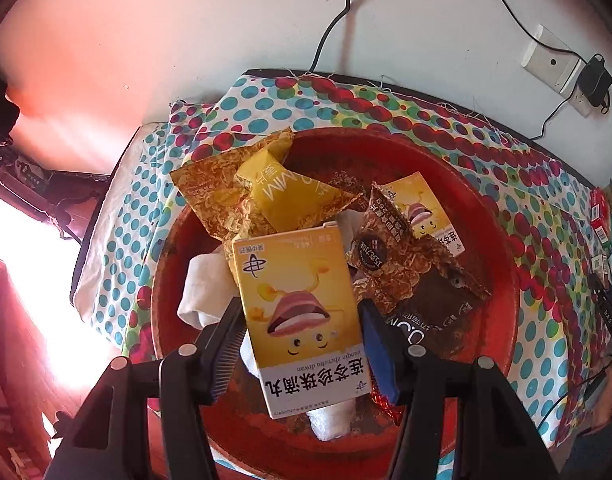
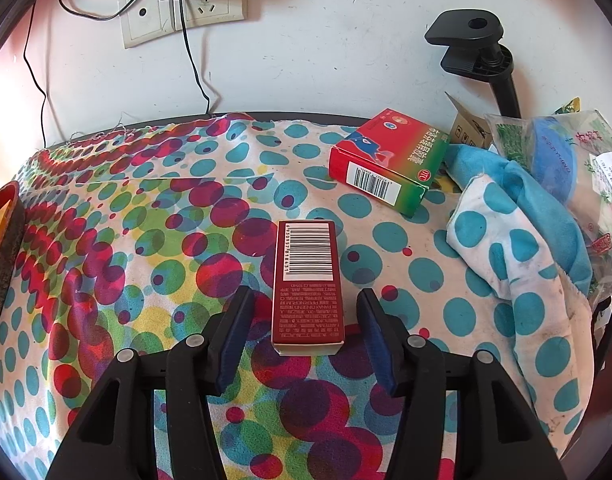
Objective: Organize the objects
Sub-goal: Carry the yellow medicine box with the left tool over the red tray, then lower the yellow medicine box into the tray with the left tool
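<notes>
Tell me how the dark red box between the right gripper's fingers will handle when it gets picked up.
The dark red box looks like thin printed card, so probably light and stiff, though hard squeezing might dent it. It lies flat on the dotted cloth on a wide face, so it should neither roll nor tip. The right gripper straddles it with gaps either side; the glossy sides might slip slightly.

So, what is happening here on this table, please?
A person is tidying small packages with two hand-held tongs. The left tongs hold a yellow box over a red bowl that already has wrappers and another yellow box in it. The right tongs stand open around a dark red box lying on the dotted cloth, not gripping it.
</notes>
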A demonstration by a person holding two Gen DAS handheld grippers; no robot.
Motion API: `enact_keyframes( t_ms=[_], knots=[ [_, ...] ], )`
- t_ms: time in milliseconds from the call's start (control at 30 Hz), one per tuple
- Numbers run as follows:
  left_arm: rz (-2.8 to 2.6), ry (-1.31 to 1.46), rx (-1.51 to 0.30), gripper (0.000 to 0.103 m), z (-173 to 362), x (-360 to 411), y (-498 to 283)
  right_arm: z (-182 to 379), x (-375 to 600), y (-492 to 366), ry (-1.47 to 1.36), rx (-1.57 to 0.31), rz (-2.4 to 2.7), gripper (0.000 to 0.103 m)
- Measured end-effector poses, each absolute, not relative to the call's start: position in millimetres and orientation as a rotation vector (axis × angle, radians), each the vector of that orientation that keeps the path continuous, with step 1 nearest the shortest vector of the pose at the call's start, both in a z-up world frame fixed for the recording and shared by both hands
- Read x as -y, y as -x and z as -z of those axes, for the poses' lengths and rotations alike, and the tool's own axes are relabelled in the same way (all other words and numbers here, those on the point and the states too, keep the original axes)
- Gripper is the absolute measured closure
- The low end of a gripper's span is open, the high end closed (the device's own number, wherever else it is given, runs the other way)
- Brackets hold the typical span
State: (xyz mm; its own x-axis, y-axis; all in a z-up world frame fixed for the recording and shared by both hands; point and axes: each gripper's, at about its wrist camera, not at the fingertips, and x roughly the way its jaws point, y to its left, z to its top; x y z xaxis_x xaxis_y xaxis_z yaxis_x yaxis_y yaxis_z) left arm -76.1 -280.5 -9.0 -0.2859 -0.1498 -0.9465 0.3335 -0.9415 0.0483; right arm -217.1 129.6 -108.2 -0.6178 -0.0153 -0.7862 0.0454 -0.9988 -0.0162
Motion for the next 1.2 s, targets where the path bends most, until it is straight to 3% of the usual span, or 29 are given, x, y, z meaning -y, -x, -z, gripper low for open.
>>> enact_keyframes(
  t_ms=[433,500,567,1200],
  knots=[
    [2.271,-1.676,-0.243,0.042,31,285,80,109,-132,219,-1.354,-0.039,2.794,0.053],
    [2.273,-1.659,-0.262,0.042,32,287,76,109,-131,217,-1.344,-0.044,2.791,0.06],
    [2.283,-1.655,-0.281,0.042,33,287,72,108,-134,215,-1.334,-0.047,2.789,0.075],
    [2.352,-1.472,-0.22,0.041,1,273,21,105,-141,203,-1.342,-0.091,2.812,0.075]
  ],
)
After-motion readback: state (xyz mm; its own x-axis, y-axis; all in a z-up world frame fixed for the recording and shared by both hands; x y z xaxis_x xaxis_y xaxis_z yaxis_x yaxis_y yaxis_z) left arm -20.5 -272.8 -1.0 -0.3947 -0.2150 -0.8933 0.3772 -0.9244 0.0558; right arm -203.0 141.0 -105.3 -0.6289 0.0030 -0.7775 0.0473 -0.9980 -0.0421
